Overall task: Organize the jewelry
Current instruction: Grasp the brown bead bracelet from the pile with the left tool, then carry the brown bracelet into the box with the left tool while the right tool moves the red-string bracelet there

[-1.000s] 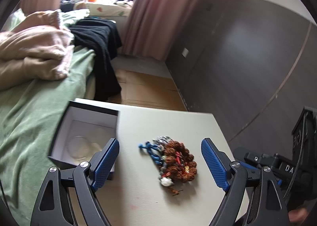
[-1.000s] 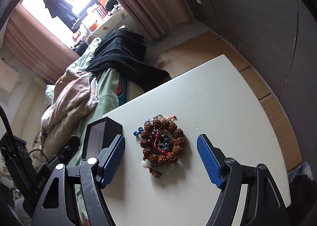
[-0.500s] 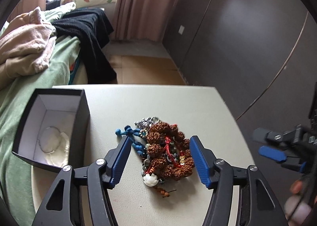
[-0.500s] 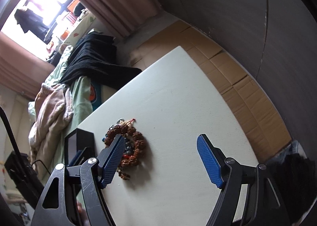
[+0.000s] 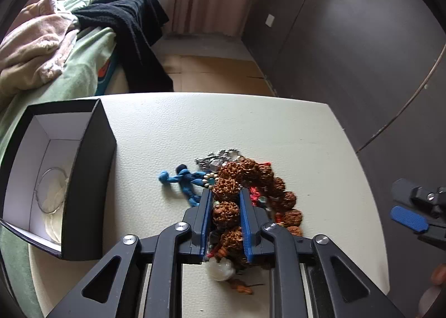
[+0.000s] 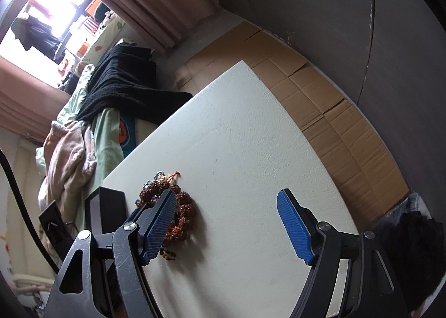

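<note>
A pile of jewelry lies on the white table (image 5: pixel 278 128): a brown seed-bead bracelet (image 5: pixel 251 175), a blue knotted cord (image 5: pixel 184 178), a silver chain (image 5: pixel 220 157) and a white bead (image 5: pixel 220 269). My left gripper (image 5: pixel 225 195) is shut on the brown bead bracelet, its blue pads pinching the near beads. An open black box (image 5: pixel 92 173) with a white lining stands to the left and holds a thin ring. My right gripper (image 6: pixel 228 203) is open and empty above the table, to the right of the pile (image 6: pixel 181 206). It also shows in the left wrist view (image 5: pixel 409 217).
A bed with a green sheet (image 5: pixel 78 67), a pink blanket (image 5: pixel 36 47) and a black garment (image 5: pixel 133 25) lies left of the table. Flattened cardboard (image 6: pixel 329 111) covers the floor beyond the table. A dark wall (image 5: pixel 348 39) stands to the right.
My left gripper has moved down onto the pile and closed on the brown bead bracelet. My right gripper has drifted to the right, away from the pile, still open.
</note>
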`<action>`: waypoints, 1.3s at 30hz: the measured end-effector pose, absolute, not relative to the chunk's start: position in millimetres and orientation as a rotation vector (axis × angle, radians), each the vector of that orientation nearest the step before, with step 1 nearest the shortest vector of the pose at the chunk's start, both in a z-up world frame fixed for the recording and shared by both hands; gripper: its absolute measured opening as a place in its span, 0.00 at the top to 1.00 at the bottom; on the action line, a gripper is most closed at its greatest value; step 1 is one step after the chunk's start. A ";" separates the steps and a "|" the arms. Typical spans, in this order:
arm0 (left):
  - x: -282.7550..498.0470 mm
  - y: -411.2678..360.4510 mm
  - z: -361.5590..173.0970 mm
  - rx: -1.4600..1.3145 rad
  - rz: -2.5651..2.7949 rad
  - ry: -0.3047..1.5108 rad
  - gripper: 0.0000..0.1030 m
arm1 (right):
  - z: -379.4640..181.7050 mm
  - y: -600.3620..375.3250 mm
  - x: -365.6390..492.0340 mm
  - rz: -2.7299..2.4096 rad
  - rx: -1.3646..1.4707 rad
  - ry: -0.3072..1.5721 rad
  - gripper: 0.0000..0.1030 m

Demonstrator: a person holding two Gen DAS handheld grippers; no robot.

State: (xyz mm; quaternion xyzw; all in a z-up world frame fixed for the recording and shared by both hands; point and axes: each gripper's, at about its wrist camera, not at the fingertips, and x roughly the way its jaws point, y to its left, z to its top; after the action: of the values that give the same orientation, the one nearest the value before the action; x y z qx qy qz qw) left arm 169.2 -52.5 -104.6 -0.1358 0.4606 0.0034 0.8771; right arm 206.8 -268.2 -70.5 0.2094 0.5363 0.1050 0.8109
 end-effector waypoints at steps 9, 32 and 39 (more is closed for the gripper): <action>142.5 -46.3 -64.9 -0.324 -0.084 0.833 0.81 | -74.8 -259.9 202.3 0.238 0.423 1.164 0.27; 116.8 27.4 -37.9 -0.460 -0.036 0.739 0.81 | -89.9 -203.9 198.3 0.402 0.385 1.209 0.49; 120.8 42.5 -37.1 -0.488 -0.028 0.733 0.81 | -105.6 -167.0 202.3 0.485 0.357 1.260 0.77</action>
State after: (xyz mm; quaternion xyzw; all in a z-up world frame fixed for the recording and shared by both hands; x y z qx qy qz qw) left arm 120.8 42.5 -37.1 -0.2364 0.3546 -0.0134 0.9046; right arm 202.3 -167.0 -105.6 0.1644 0.5798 0.2235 0.7660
